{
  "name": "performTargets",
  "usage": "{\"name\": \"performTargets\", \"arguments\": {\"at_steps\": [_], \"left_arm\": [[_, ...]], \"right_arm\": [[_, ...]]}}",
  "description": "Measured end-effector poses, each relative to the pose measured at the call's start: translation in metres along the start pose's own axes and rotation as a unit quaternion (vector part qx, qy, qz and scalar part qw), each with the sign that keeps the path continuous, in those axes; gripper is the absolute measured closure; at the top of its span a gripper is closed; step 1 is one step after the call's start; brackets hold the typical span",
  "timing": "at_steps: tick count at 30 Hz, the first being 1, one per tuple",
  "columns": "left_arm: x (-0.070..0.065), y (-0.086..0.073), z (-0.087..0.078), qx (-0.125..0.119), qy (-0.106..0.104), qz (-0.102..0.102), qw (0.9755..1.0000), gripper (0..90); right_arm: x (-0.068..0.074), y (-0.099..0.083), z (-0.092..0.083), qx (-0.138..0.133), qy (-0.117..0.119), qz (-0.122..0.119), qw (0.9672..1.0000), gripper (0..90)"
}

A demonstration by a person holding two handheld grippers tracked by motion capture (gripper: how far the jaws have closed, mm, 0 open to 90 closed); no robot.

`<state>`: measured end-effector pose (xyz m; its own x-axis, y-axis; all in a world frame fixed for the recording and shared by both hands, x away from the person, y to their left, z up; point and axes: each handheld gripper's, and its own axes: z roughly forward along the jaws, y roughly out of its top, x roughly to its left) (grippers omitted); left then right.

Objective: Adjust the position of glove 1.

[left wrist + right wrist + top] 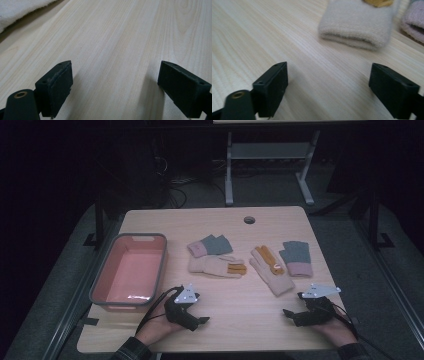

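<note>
Four gloves lie on the wooden table [240, 315]. At centre left a grey glove with a pink cuff [210, 245] lies above a cream glove with orange fingers [216, 266]. At centre right are a second cream and orange glove [270, 269] and a second grey and pink glove [297, 257]. My left gripper [202, 321] rests near the front edge, jaws open over bare wood [115, 82]. My right gripper [289, 315] lies at the front right, open too. In the right gripper view the cream glove's cuff [357, 27] lies ahead of the jaws, apart from them.
A pink bin with a grey rim [130, 270] stands at the table's left side, nothing visible inside. A round cable hole [249, 219] sits near the far edge. Beyond the table stand a grey frame's legs [229, 175] on dark floor.
</note>
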<state>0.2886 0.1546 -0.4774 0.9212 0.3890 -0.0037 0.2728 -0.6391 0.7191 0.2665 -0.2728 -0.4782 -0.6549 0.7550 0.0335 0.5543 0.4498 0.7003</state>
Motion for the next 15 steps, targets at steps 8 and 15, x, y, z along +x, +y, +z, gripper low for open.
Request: {"name": "performTargets", "arguments": {"at_steps": [8,15], "left_arm": [[0.0,-0.001,-0.001,-0.002,-0.001,-0.001,1.0,12.1],[0.0,-0.001,-0.001,-0.002,-0.002,0.002,1.0,12.1]], "right_arm": [[-0.001,0.012,-0.003,0.001,0.001,0.009,1.0,30.2],[-0.003,0.028,-0.008,-0.014,0.01,0.018,0.9997,52.5]]}}
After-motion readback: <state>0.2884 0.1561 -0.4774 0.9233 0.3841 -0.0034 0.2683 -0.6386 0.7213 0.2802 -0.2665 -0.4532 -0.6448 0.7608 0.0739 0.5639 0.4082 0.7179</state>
